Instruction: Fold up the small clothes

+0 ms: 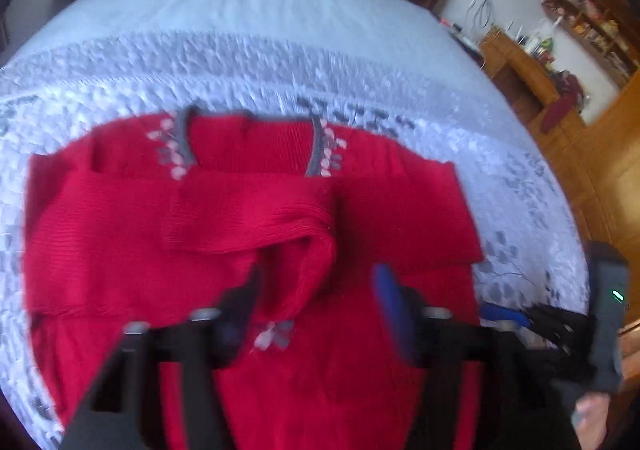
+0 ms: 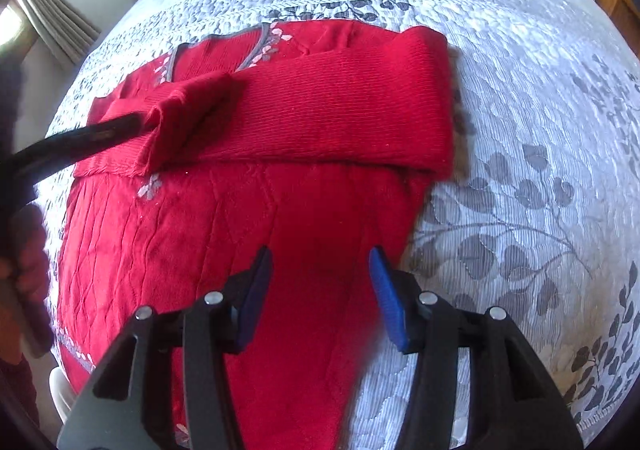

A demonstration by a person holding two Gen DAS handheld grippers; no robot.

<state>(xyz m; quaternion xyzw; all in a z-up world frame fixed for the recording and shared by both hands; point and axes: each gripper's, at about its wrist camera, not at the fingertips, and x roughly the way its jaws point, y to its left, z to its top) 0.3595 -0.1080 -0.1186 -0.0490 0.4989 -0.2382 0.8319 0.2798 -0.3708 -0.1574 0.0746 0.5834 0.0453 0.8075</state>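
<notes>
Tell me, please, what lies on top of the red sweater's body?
Both sleeves lie folded across the red sweater, one cuff overlapping the other near the neckline. They cover the chest, so its pattern there cannot be seen. Under the sweater is the quilted bedspread.

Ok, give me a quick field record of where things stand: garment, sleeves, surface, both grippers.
garment: red sweater, lying flat, neckline at the far end
sleeves: both folded across the chest, the cuff of one lying rumpled
surface: quilted bedspread with grey leaf print
left gripper: open, above the sweater near the rumpled cuff, holding nothing
right gripper: open, over the sweater's lower body near its side edge, nothing between the pads
</notes>
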